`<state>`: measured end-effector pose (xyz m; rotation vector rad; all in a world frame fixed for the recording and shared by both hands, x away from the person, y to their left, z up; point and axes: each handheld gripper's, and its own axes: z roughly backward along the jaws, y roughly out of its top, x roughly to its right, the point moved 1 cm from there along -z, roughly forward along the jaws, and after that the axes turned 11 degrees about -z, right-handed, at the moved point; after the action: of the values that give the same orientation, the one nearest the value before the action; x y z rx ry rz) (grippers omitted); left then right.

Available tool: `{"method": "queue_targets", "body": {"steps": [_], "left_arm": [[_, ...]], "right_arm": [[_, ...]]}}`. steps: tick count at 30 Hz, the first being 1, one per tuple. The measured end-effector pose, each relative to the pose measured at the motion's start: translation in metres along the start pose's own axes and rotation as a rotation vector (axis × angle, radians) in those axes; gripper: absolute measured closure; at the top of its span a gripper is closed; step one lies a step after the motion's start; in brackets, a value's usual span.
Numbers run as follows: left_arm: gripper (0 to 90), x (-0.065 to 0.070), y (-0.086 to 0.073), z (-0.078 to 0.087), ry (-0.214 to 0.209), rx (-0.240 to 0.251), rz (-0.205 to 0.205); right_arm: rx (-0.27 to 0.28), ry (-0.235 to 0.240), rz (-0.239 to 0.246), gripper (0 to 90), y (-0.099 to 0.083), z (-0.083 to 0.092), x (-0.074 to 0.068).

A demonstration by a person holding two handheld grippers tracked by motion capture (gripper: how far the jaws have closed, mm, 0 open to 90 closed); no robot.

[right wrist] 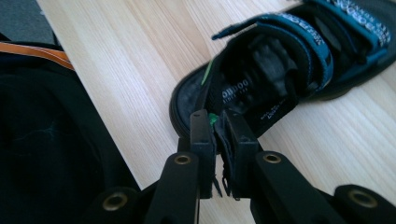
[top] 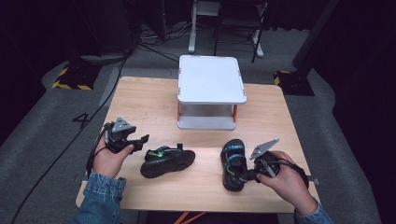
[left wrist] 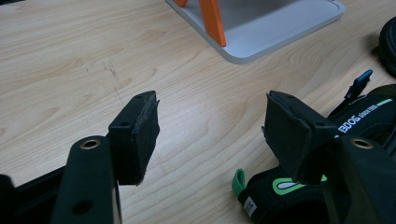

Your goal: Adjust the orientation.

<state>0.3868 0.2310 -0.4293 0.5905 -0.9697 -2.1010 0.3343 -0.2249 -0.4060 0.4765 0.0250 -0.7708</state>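
Right gripper is pinched shut on the heel loop of the blue-strapped sandal just past it, while the half-open, empty left gripper sits beside the green-trimmed sandal.

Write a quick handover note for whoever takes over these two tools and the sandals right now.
Right tool: shut on the heel loop of the right sandal, which sits near the table's front edge.
Left tool: open, holding nothing, beside the left sandal, which lies on its side.
White stand: top bare, at the table's far side.
Done: one sandal gripped.
Left: probably grip the other and place both, perhaps on the stand.
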Motion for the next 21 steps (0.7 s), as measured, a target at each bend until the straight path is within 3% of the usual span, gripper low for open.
{"method": "queue_targets", "body": {"steps": [3, 5, 7, 8, 9, 11, 13, 15, 16, 21], "left_arm": [[36.2, -0.001, 0.000, 0.000, 0.003, 0.007, 0.004], [36.2, -0.002, 0.000, 0.000, 0.005, 0.007, 0.005], [36.2, -0.002, 0.000, 0.000, 0.006, 0.006, 0.007], [36.2, -0.002, 0.000, 0.000, 0.006, 0.006, 0.007], [36.2, -0.002, -0.001, 0.000, 0.008, 0.005, 0.009], [36.2, -0.002, -0.002, 0.000, 0.008, 0.001, 0.009], [36.2, -0.001, -0.003, 0.000, 0.011, -0.002, 0.009], [36.2, -0.001, -0.004, 0.001, 0.009, -0.002, 0.011], [36.2, -0.001, -0.006, 0.003, 0.012, 0.000, 0.016], [36.2, -0.003, -0.012, 0.010, 0.032, -0.004, 0.033]], "right_arm": [[0.029, 0.027, -0.002, 77.4, 0.001, 0.001, 0.000], [0.103, 0.034, 0.004, 65.1, 0.004, 0.002, 0.001], [0.175, 0.018, 0.006, 55.5, 0.007, 0.002, 0.005], [0.175, 0.018, 0.006, 55.5, 0.007, 0.002, 0.005], [0.224, -0.044, 0.015, 52.8, 0.011, -0.004, 0.014], [0.218, -0.118, 0.035, 52.6, 0.014, -0.016, 0.021], [0.200, -0.143, 0.065, 52.4, 0.018, -0.028, 0.025], [0.193, -0.143, 0.089, 55.9, 0.020, -0.035, 0.027], [0.181, -0.159, 0.134, 66.8, 0.025, -0.042, 0.030], [0.225, -0.137, 0.176, 70.6, 0.034, -0.039, 0.036]]}}
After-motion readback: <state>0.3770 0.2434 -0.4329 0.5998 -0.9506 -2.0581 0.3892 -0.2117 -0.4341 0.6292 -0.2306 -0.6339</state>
